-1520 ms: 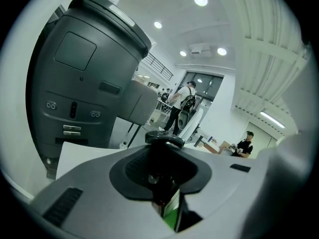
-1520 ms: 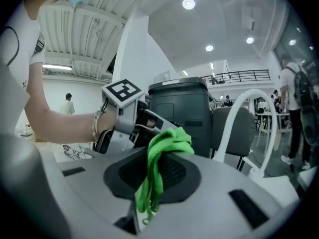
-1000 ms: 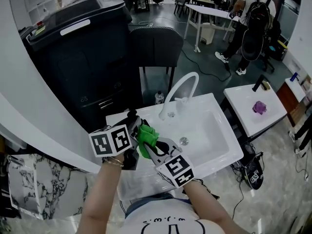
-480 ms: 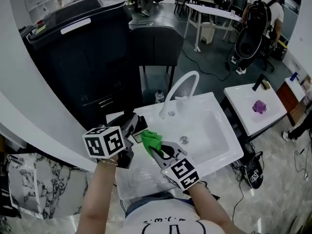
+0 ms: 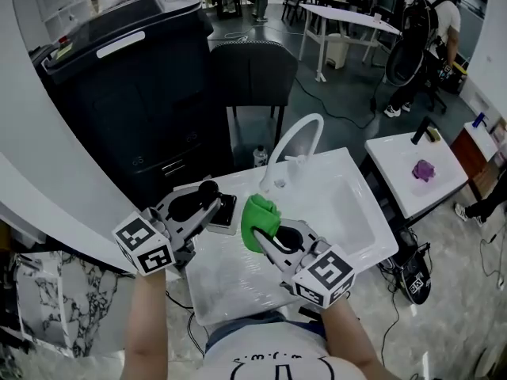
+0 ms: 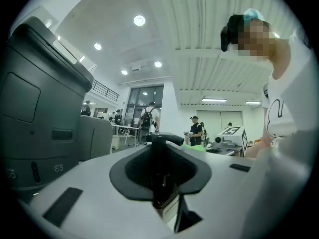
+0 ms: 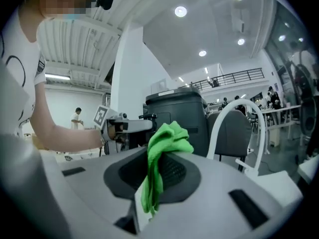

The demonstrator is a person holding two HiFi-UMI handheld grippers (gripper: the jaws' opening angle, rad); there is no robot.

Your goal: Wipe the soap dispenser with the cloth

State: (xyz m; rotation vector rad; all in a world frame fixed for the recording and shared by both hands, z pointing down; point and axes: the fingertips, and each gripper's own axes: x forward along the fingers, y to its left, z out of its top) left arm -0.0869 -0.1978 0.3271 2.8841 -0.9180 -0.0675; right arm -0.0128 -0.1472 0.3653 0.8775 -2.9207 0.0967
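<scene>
The soap dispenser (image 5: pixel 225 210), dark with a black pump head, is held level over the white counter by my left gripper (image 5: pixel 214 202), which is shut on it. In the left gripper view its pump (image 6: pixel 160 151) stands between the jaws. My right gripper (image 5: pixel 268 234) is shut on a bunched green cloth (image 5: pixel 258 216) just right of the dispenser; whether the two touch I cannot tell. In the right gripper view the cloth (image 7: pixel 167 141) hangs out of the jaws, and the left gripper (image 7: pixel 133 126) with the dispenser shows beyond it.
A white sink (image 5: pixel 352 216) with a tall curved faucet (image 5: pixel 297 137) lies right of the grippers. A large black bin (image 5: pixel 127 77) and a dark chair (image 5: pixel 253 70) stand behind. A second white sink unit (image 5: pixel 400 176) stands at right. People move about at the back.
Both grippers have risen. The left gripper has rolled, its marker cube now low at left, and the dispenser lies more level. The cloth has lifted and shifted right beside it.
</scene>
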